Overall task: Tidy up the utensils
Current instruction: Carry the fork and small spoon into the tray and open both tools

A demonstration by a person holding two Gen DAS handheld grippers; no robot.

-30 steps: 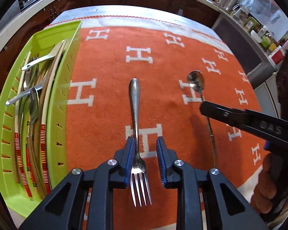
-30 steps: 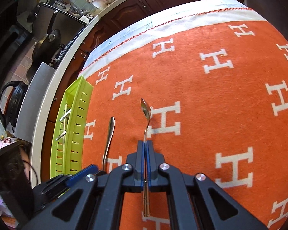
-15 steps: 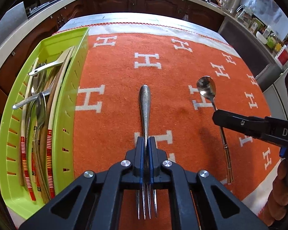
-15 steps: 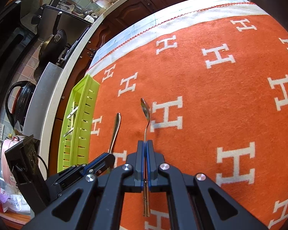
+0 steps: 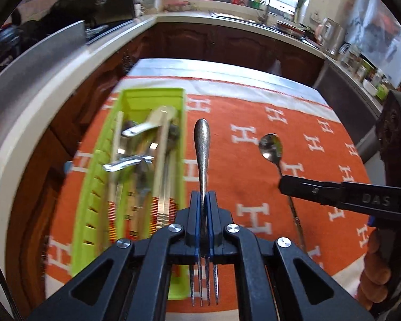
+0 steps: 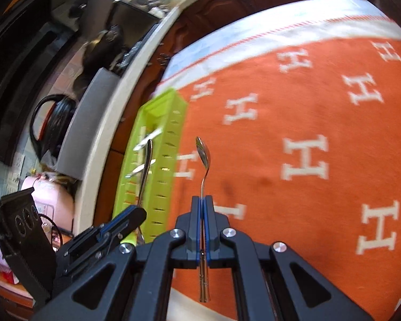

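My left gripper (image 5: 203, 195) is shut on a metal fork (image 5: 202, 144), handle pointing away and tines toward the camera, lifted above the orange cloth. Just left of it lies the lime-green utensil tray (image 5: 99, 171) with several spoons, forks and striped chopsticks inside. My right gripper (image 6: 203, 200) is shut on a slim metal spoon (image 6: 202, 151), bowl forward, also raised off the cloth. In the left wrist view the spoon (image 5: 270, 145) and right gripper (image 5: 283, 184) hang at the right. In the right wrist view the left gripper (image 6: 140, 212) holds the fork (image 6: 147, 157) over the tray (image 6: 171, 123).
An orange cloth with white H marks (image 5: 254, 165) covers the table (image 6: 267, 18). A counter with dark wooden cabinets (image 5: 214, 40) runs behind and to the left, bearing pans and a kettle (image 6: 53, 123). A hand (image 5: 374, 278) grips the right tool.
The left gripper closed on the fork and lifted it off the cloth toward the tray. The right gripper, holding the spoon throughout, rose and shifted left too.
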